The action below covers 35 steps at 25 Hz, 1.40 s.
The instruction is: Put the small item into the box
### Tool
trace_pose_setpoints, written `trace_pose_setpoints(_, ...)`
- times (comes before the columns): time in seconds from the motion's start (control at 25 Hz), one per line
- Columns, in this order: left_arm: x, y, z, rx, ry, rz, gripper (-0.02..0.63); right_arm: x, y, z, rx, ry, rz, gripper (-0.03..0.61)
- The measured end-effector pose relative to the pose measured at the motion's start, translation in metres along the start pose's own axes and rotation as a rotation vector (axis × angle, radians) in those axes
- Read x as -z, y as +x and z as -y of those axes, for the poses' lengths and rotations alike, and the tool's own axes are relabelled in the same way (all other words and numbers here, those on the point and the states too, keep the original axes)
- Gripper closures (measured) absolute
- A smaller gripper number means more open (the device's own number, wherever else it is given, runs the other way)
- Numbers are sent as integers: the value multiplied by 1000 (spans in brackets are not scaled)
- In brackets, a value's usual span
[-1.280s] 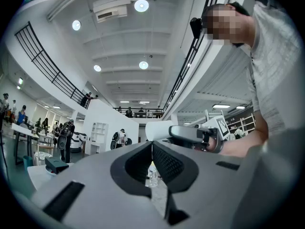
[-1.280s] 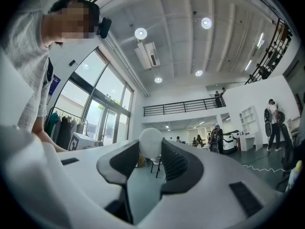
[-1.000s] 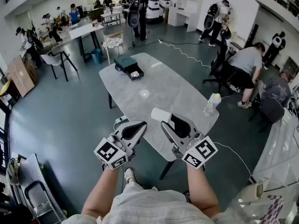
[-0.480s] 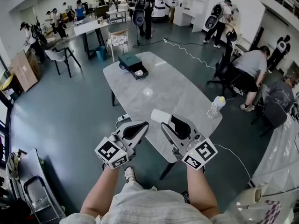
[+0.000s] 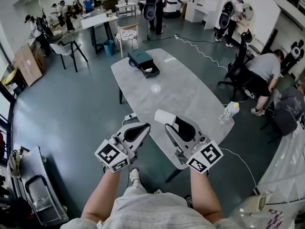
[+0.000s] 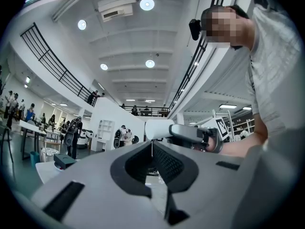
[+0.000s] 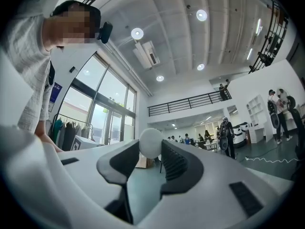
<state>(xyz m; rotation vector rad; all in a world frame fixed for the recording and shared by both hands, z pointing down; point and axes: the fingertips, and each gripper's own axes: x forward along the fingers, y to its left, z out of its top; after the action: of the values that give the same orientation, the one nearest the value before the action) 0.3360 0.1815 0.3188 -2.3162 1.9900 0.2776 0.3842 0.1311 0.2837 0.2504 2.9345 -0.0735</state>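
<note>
Two forearms (image 5: 107,194) outstretched, left gripper (image 5: 143,127) pressed together, right gripper (image 5: 169,124) tight on white cylinder (image 5: 163,116).

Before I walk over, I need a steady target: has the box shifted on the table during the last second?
No. The box stays at the far end of the table; both drift right together in the head view, so the camera moved.

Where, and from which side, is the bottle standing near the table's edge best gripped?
Take the bottle round its body, below the cap, probably coming in level from the person's side: it stands upright and round at the table edge, with bare tabletop on that side.
</note>
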Motion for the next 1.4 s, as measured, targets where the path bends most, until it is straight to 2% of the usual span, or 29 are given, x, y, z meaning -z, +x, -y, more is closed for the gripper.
trace_pose_setpoints(0.24, 0, -2, -51, -18, -13, 14, 592, 14, 43, 15, -6, 1, -29, 420)
trace_pose_setpoints(0.68, -12, -9, -172, -49, -26, 57, 592, 30, 152, 53, -13, -9, -47, 420)
trace_pose_setpoints(1.08, -6, -34, -239, -62, -52, 53, 592, 59, 215, 58, -11, 3, -80, 420)
trace_pose_setpoints(1.4, 7, -15, -286, -46, -66, 32, 592, 74, 257, 98, -5, 18, -79, 419)
